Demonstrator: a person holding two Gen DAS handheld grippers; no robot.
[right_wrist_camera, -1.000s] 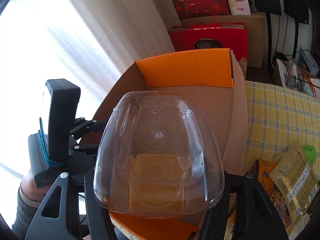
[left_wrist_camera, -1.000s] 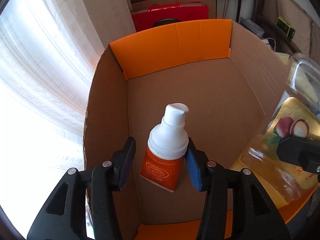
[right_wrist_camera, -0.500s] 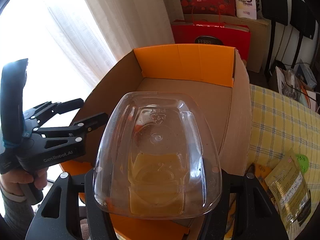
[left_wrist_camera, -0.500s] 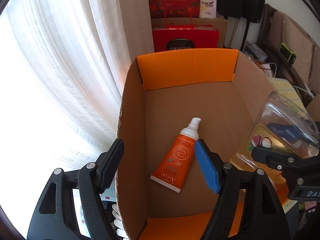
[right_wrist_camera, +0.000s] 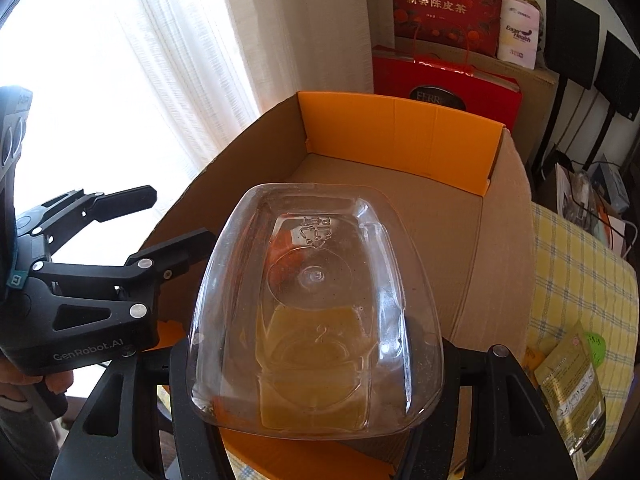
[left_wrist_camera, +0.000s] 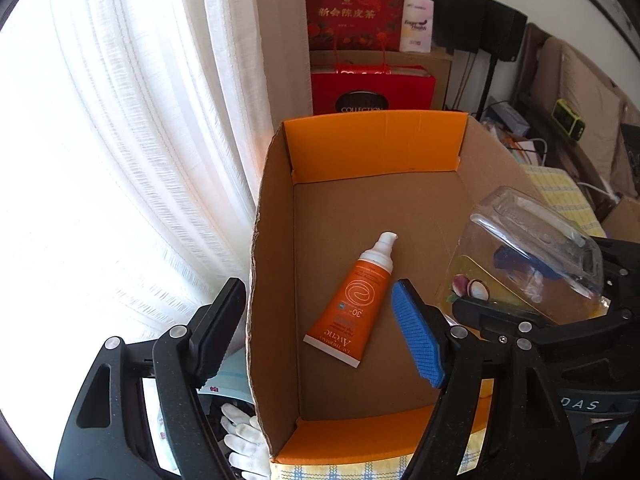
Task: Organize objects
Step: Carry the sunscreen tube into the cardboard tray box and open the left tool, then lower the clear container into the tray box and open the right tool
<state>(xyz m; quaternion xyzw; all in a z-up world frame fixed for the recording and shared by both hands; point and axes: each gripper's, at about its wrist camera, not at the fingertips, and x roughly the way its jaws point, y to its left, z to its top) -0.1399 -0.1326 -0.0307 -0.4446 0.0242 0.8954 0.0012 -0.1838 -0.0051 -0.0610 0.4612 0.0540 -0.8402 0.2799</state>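
An open cardboard box (left_wrist_camera: 276, 216) with orange flaps stands in front of me; it also shows in the right wrist view (right_wrist_camera: 504, 240). An orange sunscreen tube (left_wrist_camera: 352, 304) with a white pump lies flat on the box floor. My left gripper (left_wrist_camera: 316, 328) is open and empty above the box's near left wall; it also shows in the right wrist view (right_wrist_camera: 160, 220). My right gripper (right_wrist_camera: 316, 360) is shut on a clear plastic container (right_wrist_camera: 316, 304) with a yellow label, held over the box's near edge. The container also shows in the left wrist view (left_wrist_camera: 532, 248).
White curtains (left_wrist_camera: 120, 140) hang to the left. Red gift bags (left_wrist_camera: 360, 60) and a carton stand behind the box. A yellow checked cloth (right_wrist_camera: 576, 280) lies to the right with a gold packet (right_wrist_camera: 572, 392) on it. White gloves (left_wrist_camera: 244, 436) lie beside the box's left wall.
My left gripper let go of the sunscreen tube, which now lies in the box, and drew back and up with its jaws wide. The right gripper moved the container slightly forward over the box.
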